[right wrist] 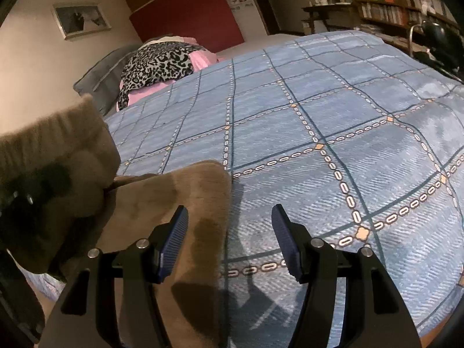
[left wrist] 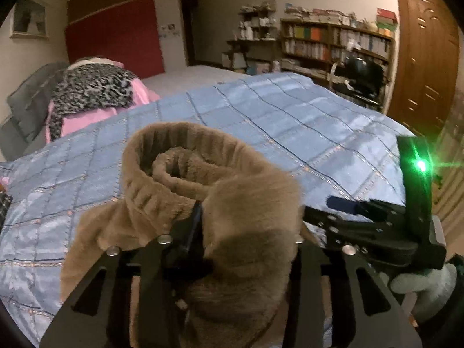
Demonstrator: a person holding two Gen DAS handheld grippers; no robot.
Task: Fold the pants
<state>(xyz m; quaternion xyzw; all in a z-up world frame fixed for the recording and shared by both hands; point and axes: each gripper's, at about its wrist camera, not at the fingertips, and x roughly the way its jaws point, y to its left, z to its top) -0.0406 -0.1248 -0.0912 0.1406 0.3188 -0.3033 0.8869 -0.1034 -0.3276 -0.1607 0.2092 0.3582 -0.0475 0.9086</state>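
Bedroom, dim warm light. A bed under a blue checked quilt fills both views; red panel on the far wall, bookshelves to the right of it, a wooden door at the right edge.

The pants, brown and fleecy, lie bunched at the near edge of the quilt. In the left wrist view the ribbed waistband curls into a loose roll and rises directly in front of the camera; fabric drapes over and between the fingers of the left gripper. Its left finger shows as a dark blade against the fleece; the right finger is buried under cloth. Pants are between the jaws, but whether the pads press on them cannot be told from this view.

In the right wrist view a flat corner of the pants lies on the quilt, passing under the left finger of the right gripper. That gripper's jaws stand well apart, blue ribbed pads facing each other, nothing clamped; mostly bare quilt shows between them. The same gripper appears at the right of the left view, green light glowing on its body, a gloved hand beneath it.

Farther off, at the head of the bed: a leopard-print cloth over pink bedding, a grey cushion beside it, a framed picture on the wall above.
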